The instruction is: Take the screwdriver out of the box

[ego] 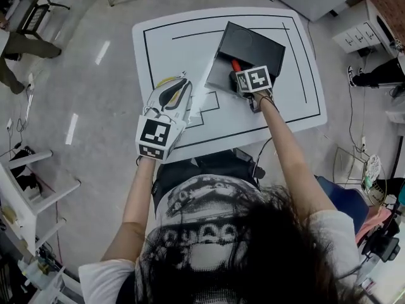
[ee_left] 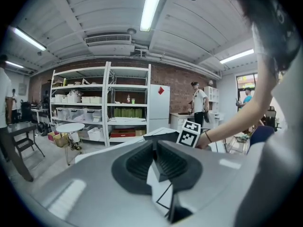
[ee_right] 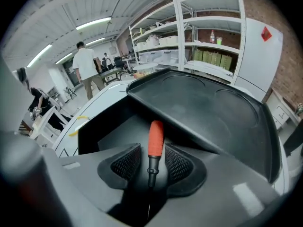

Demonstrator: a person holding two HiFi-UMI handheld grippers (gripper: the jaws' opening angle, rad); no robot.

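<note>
Brick wall (ee_left: 180, 82) w/ white shelving (ee_left: 102, 103), strip lights (ee_left: 151, 6), grey floor (ego: 95, 106).

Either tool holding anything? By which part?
Nothing held. Right tool stands open astride the screwdriver in the box, pads off it; left tool is shut, empty.

White counter (ego: 190, 37) with black lines
A black box (ego: 253, 43), lid raised, sits on its far right part; a small yellow thing (ego: 166, 80) lies toward the left.

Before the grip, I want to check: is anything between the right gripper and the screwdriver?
Nothing. The right gripper view shows the screwdriver lying in the box, between the open jaws of the right gripper, with a bare gap on each side.
</note>
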